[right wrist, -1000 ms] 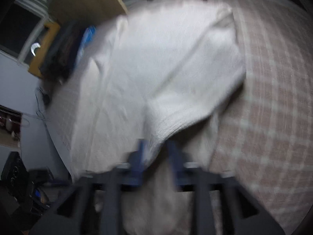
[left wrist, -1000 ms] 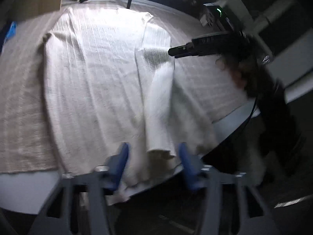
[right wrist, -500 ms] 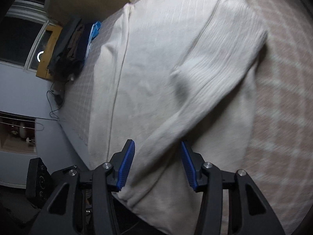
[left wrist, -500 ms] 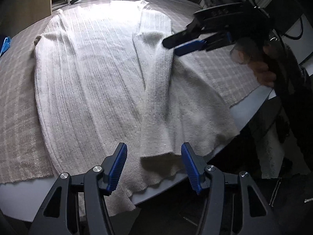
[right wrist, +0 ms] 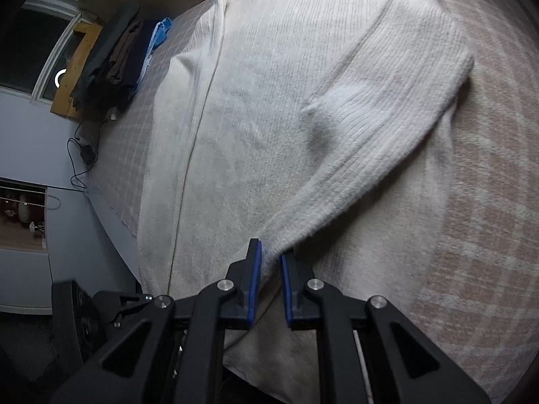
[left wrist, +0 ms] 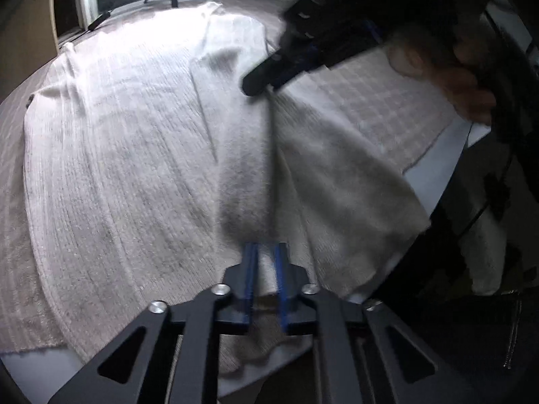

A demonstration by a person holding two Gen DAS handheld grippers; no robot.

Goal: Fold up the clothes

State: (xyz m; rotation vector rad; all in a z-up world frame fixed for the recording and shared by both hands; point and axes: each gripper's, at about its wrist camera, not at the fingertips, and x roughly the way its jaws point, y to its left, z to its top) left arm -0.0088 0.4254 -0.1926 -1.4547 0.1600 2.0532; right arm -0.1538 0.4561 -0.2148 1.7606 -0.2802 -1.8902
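I have a white ribbed sweater [left wrist: 128, 155] spread flat on the table [left wrist: 434, 165], which is covered by a pale checked cloth [right wrist: 488, 202]. One sleeve [right wrist: 370, 141] is folded inward and lies diagonally across the body of the sweater, its cuff end running toward the near table edge.

My left gripper [left wrist: 265, 262] has just been closing, and its blue pads now pinch the cuff end of that sleeve, with the knit bunched between them. In the left wrist view the sleeve stretches away from these jaws toward my right gripper [left wrist: 259, 84], which comes in from the upper right with its tips down on the sleeve near the shoulder; a hand [left wrist: 471, 97] shows behind it, blurred.

In the right wrist view, my right gripper [right wrist: 269, 269] has also just been closing, and its pads clamp a ridge of the sleeve fabric between them.

At the far left edge of the table I see a stack of dark folded clothes [right wrist: 114, 54] with something blue [right wrist: 158, 37] beside it. A black cable [right wrist: 81, 155] hangs against the wall below.
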